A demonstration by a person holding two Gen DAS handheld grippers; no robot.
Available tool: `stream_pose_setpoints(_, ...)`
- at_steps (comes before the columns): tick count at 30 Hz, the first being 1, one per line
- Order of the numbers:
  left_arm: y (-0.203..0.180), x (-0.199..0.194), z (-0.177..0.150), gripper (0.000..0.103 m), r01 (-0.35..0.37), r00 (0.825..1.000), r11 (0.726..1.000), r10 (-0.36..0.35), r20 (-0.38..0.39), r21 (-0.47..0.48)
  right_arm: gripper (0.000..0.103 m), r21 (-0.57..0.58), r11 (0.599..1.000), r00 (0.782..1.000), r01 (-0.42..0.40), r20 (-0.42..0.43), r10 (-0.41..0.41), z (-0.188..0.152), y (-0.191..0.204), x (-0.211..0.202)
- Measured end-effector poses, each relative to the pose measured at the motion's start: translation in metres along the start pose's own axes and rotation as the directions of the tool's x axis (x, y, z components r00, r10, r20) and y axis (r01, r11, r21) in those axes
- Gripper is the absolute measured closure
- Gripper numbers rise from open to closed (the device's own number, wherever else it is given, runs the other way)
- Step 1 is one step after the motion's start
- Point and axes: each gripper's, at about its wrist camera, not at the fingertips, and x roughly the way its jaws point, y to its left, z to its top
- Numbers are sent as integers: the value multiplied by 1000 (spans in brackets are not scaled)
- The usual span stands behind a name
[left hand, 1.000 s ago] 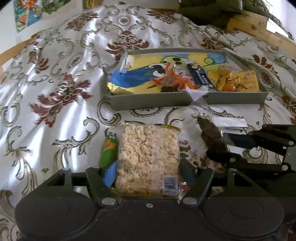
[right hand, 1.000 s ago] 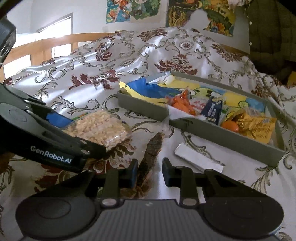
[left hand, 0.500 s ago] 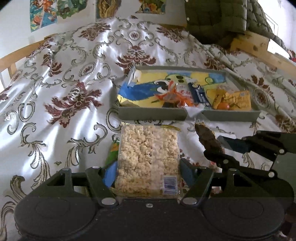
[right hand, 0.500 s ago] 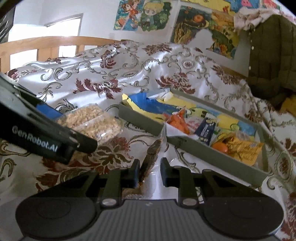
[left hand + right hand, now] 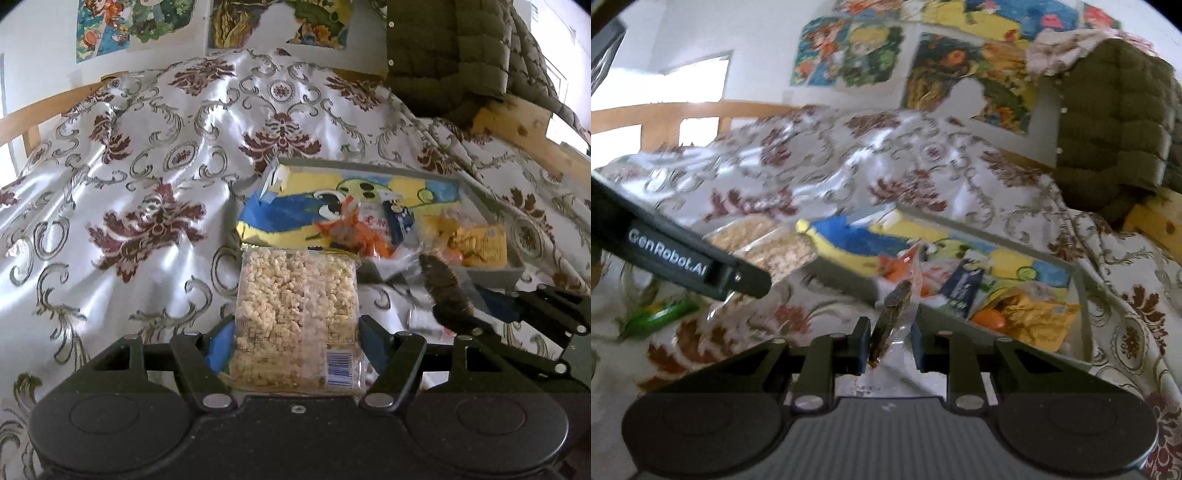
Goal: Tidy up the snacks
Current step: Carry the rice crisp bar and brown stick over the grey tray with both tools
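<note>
Left claw [image 5: 295, 332] tilts down gripping rice-crisp pack [image 5: 295, 317]; right claw [image 5: 886, 339] pinches brown snack [image 5: 892, 314].

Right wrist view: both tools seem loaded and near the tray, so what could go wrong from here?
1. The dark snack in clear wrap sits edge-on between the right tool's fingers, pinched near one end; it might slip or swing.
2. The puffed rice pack fills the left tool; the grey tray looks crowded on its right side.
3. The two tools are close and could collide.
</note>
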Motion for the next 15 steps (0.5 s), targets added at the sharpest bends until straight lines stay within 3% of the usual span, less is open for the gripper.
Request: stream_pose_setpoints(15, -38, 47, 62, 31, -22, 996, 1000, 21, 85, 11, 77, 164, 986, 991, 35, 123, -56, 18, -59, 29)
